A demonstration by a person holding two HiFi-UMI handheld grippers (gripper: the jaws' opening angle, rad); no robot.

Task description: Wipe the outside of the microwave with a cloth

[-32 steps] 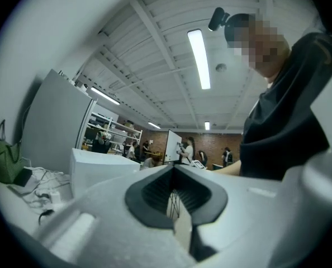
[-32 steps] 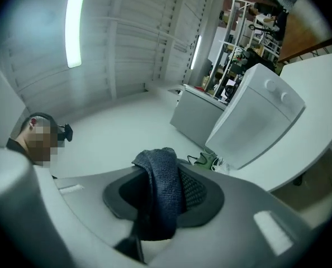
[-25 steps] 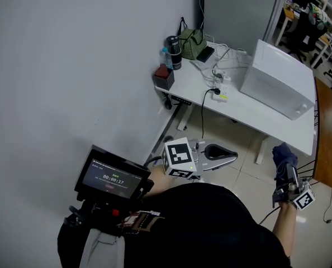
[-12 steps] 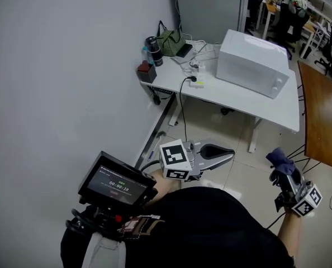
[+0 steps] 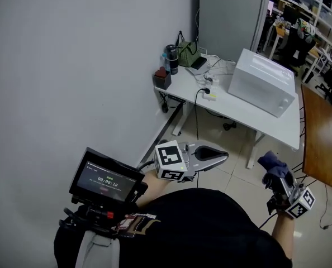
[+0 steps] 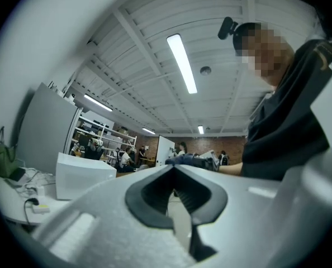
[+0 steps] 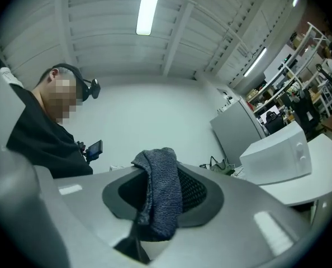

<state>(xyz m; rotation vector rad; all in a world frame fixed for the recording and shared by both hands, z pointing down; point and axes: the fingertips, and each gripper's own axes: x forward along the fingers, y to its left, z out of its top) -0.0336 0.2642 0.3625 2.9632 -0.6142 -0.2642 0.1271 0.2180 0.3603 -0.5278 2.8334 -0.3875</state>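
Note:
A white microwave [image 5: 262, 81] stands on a white desk [image 5: 241, 111] across the room; it also shows as the microwave [image 6: 79, 175] and the microwave [image 7: 278, 152] in the gripper views. My right gripper [image 5: 273, 171] is held low at the right, far from the desk, shut on a dark blue cloth [image 7: 159, 192], seen from the head as the cloth [image 5: 273, 164]. My left gripper [image 5: 224, 156] is held out in front of the person's body, its jaws together with nothing between them.
At the desk's far end sit a green bag [image 5: 188, 53], a dark bottle [image 5: 172, 59], a small dark box [image 5: 162, 77] and a power strip [image 5: 209, 94] with cables. A brown wooden table [image 5: 315, 133] stands at the right. A small screen [image 5: 103, 178] is mounted at the person's chest.
The head view has swung, so the desk and microwave sit slightly further right and nearer. Both grippers keep their places beside the body, the cloth still gripped.

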